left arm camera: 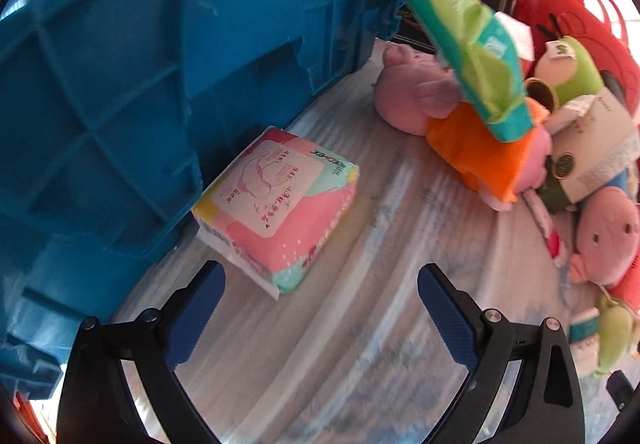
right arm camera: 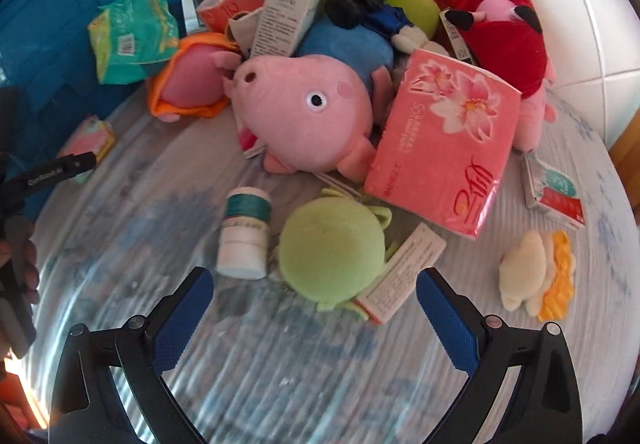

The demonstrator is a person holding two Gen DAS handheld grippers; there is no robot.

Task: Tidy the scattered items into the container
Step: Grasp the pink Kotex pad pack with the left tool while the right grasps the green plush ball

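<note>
Beside the blue container (left arm camera: 120, 84), we are holding both claws wide open and empty.

Our left gripper (left arm camera: 320, 308) is hovering near the pink pack (left arm camera: 276, 204) against its wall; our right gripper (right arm camera: 316, 308) is facing the green plush (right arm camera: 332, 252), white bottle (right arm camera: 244, 236) beside.

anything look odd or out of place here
Yes: the green packet is propped at a steep tilt between the blue crate and the orange plush, not lying flat. The rest is a loose heap; a white bottle lies tipped over by the green plush.
</note>
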